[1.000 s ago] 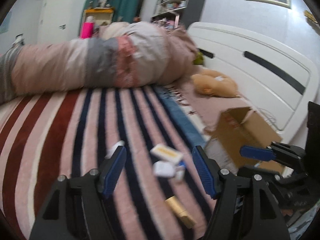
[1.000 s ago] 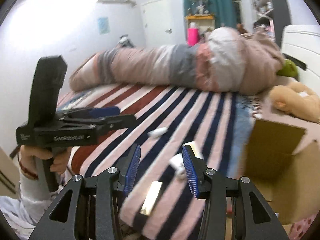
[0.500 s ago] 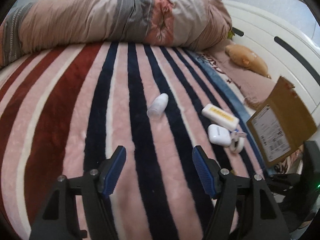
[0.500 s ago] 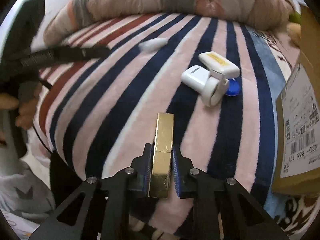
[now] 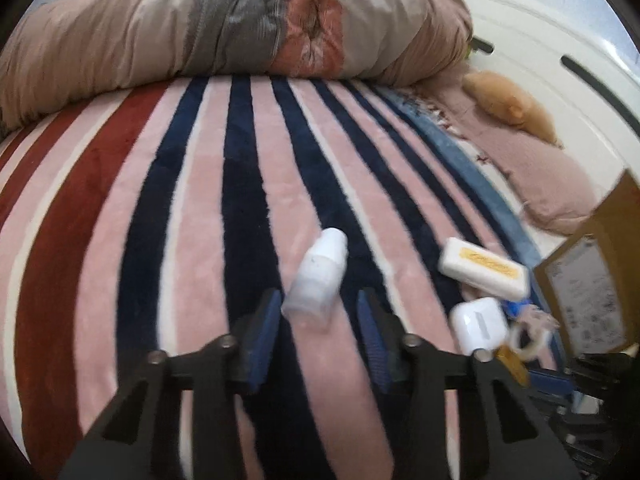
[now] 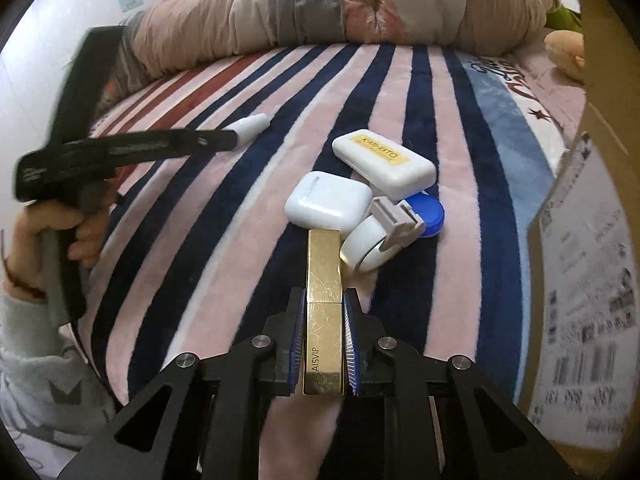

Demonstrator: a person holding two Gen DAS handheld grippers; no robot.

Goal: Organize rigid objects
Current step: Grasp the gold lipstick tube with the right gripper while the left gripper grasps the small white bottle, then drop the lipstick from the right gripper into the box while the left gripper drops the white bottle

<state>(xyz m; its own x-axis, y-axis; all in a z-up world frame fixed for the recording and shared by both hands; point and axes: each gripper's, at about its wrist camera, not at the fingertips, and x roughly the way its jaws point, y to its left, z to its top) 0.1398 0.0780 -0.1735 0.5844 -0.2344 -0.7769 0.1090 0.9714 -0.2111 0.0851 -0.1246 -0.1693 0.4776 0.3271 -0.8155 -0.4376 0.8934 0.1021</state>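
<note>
Right wrist view is showing the right tongs point(image 6: 323, 334) clamping a gold rectangular metallic bar point(image 6: 324, 300) printed with dark lettering, both blue pads pressing flat against its long sides. The bar is pointing straight ahead of the tongs, its far end reaching a cluster lying on the striped pink, navy and red plush blanket point(image 6: 224, 208). Just beyond the bar's tip a white rounded plastic earbud case point(image 6: 326, 200) is sitting, and a white rectangular case with a yellow label point(image 6: 384, 160) is leaning over it, further ahead and slightly right. Ahead and right of the pads, a white round tape dispenser with a grey clip point(image 6: 380, 240) is resting beside a blue round plastic lid point(image 6: 430, 216). A brown cardboard box with printed shipping labels point(image 6: 584, 264) is standing far right of the tongs.

Left wrist view is showing the left tongs point(image 5: 316, 328) gaping wide and gripping nothing. A small white translucent plastic bottle point(image 5: 318, 276) is lying on the blanket just ahead, its base nearing the gap between the pads without touching either. A rolled beige, grey and pink duvet point(image 5: 240, 28) is lying across the bed, far ahead.
</note>
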